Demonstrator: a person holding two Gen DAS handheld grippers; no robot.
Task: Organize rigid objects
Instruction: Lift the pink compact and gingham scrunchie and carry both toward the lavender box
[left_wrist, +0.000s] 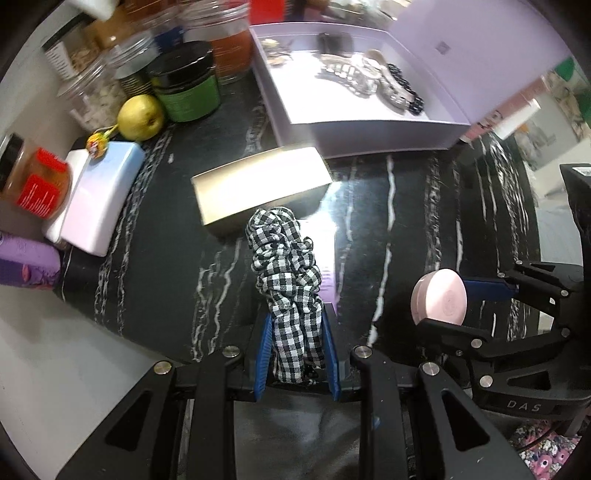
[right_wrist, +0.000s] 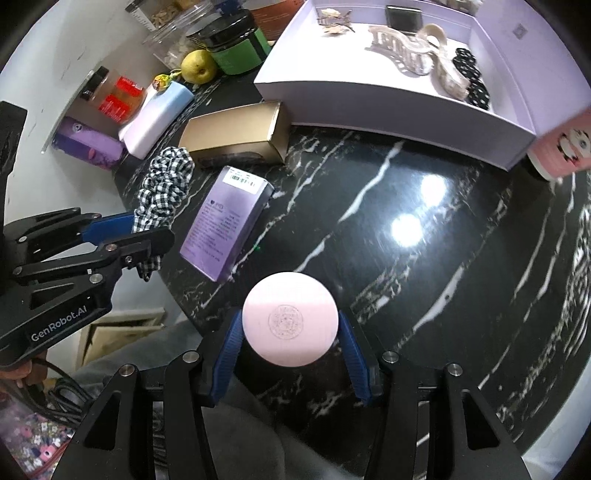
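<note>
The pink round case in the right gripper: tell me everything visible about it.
The pink round case is a flat, smooth disc, plastic by its look, with a faint circular emblem embossed at the centre of its face. The right gripper is shut on it, blue pads pressing opposite edges, holding it above the black marble table.

Bright indoor light, two lamp glare spots on glossy desk (right_wrist: 424, 177), far jars (left_wrist: 221, 33) motion-blurred, heavy fisheye bending, dark vignetted corners

Black-and-white checked scrunchie (left_wrist: 286, 273), pink compact (right_wrist: 290, 319)
</note>
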